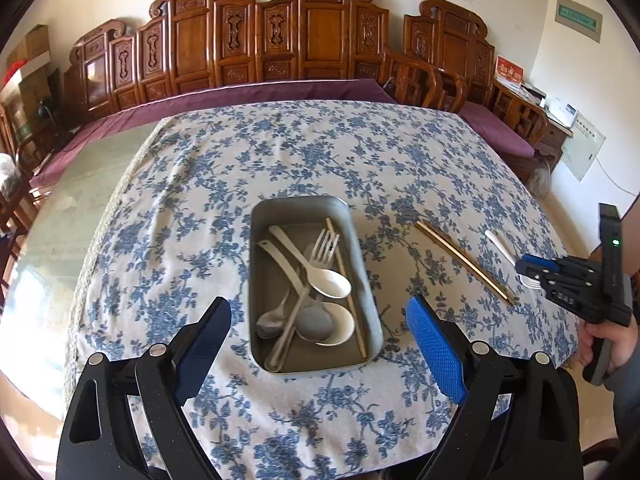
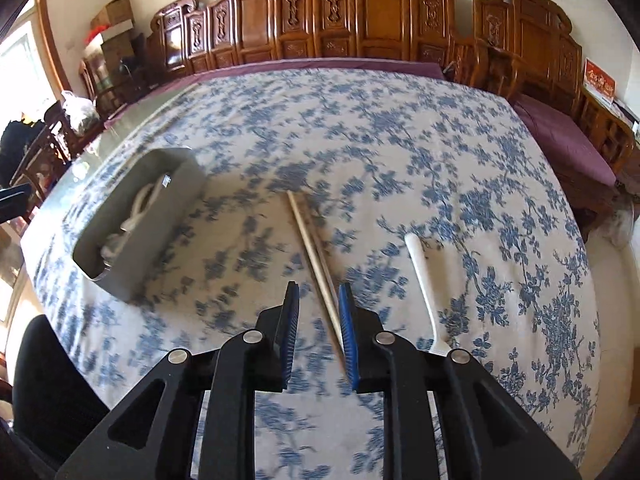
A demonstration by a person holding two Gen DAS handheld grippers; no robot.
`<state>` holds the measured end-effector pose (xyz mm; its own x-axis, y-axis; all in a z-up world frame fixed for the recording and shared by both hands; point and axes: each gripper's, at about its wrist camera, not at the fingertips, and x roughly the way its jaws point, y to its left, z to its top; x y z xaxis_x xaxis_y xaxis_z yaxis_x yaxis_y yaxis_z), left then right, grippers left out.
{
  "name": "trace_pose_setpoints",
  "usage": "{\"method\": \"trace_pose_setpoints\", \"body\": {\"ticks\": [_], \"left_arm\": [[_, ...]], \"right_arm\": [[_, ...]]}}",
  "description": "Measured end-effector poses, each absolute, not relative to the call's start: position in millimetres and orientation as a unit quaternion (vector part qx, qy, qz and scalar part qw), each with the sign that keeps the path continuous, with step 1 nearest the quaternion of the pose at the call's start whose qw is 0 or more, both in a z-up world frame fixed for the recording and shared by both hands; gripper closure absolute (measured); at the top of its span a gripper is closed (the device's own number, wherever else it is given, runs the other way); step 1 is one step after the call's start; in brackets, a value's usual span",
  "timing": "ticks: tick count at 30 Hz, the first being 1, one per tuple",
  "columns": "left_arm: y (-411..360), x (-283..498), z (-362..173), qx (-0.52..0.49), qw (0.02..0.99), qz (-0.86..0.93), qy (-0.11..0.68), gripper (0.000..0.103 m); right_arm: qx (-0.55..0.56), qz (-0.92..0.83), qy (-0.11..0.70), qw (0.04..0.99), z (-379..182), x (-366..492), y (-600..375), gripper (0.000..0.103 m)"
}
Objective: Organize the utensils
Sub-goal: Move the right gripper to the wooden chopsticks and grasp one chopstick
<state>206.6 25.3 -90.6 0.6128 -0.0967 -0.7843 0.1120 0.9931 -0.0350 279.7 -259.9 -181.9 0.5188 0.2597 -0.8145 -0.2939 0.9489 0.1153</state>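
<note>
A grey metal tray (image 1: pixel 362 276) sits on the floral tablecloth (image 1: pixel 240 176) and holds white spoons (image 1: pixel 320 276), a metal fork (image 1: pixel 326 246), a metal spoon and a chopstick. My left gripper (image 1: pixel 320 340) is open and empty, hovering just in front of the tray. A pair of chopsticks (image 1: pixel 464 262) and a white plastic fork (image 1: pixel 500 246) lie to the tray's right. My right gripper (image 2: pixel 319 304) is narrowly open and empty, low over the near end of the chopsticks (image 2: pixel 316 260). The white fork (image 2: pixel 424 284) lies just right of it. The tray (image 2: pixel 160 224) is at left.
Carved wooden benches (image 1: pixel 280 40) with purple cushions line the far side. The bare table top (image 1: pixel 80 208) shows left of the cloth. A side cabinet (image 1: pixel 560 120) with papers stands at the right wall.
</note>
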Motion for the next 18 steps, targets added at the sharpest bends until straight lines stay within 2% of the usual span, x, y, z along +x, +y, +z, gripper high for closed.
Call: {"method": "trace_pose_setpoints", "body": {"ticks": [9, 18], "left_arm": [[2.2, 211.5, -103.3, 0.014, 0.892, -0.066, 0.446, 0.017], [-13.1, 216.2, -113.8, 0.025, 0.886, -0.076, 0.457, 0.017]], "right_arm": [[-0.037, 0.167, 0.498, 0.850, -219.4, 310.6, -256.6, 0.081], [-0.058, 0.183, 0.514, 0.836, -234.4, 332.2, -249.5, 0.081]]}}
